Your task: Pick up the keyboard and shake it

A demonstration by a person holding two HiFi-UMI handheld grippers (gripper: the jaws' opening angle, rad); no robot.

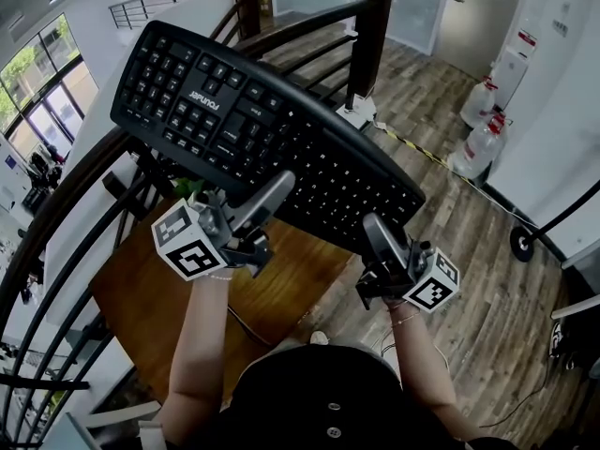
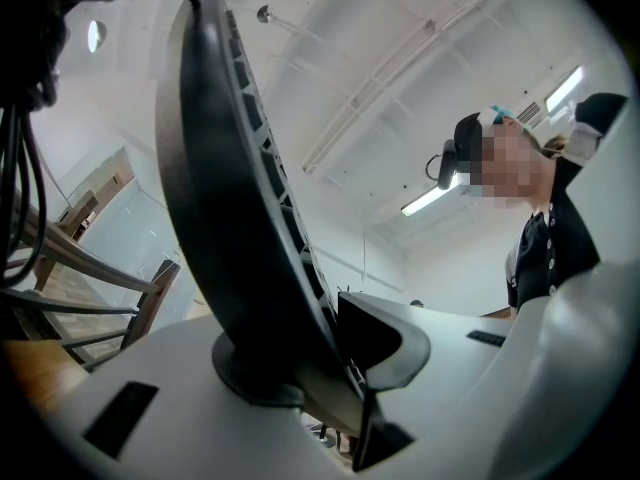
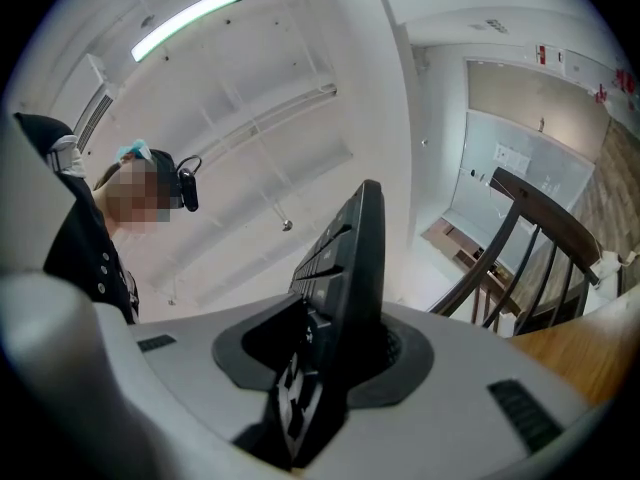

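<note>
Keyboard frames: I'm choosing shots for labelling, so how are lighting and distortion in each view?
Head view: evenly lit, keyboard sharp, floor planks curve near edges. Left gripper view: keyboard dark against bright ceiling. Right gripper view: strip light glares, strong fisheye curve.

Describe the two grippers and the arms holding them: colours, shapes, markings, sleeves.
The left gripper and right gripper match: long light-grey jaws, dark bodies, each carrying a white cube printed with black square markers. The forearms are bare, with a thin bracelet on the right wrist. The top is black with buttons.
</note>
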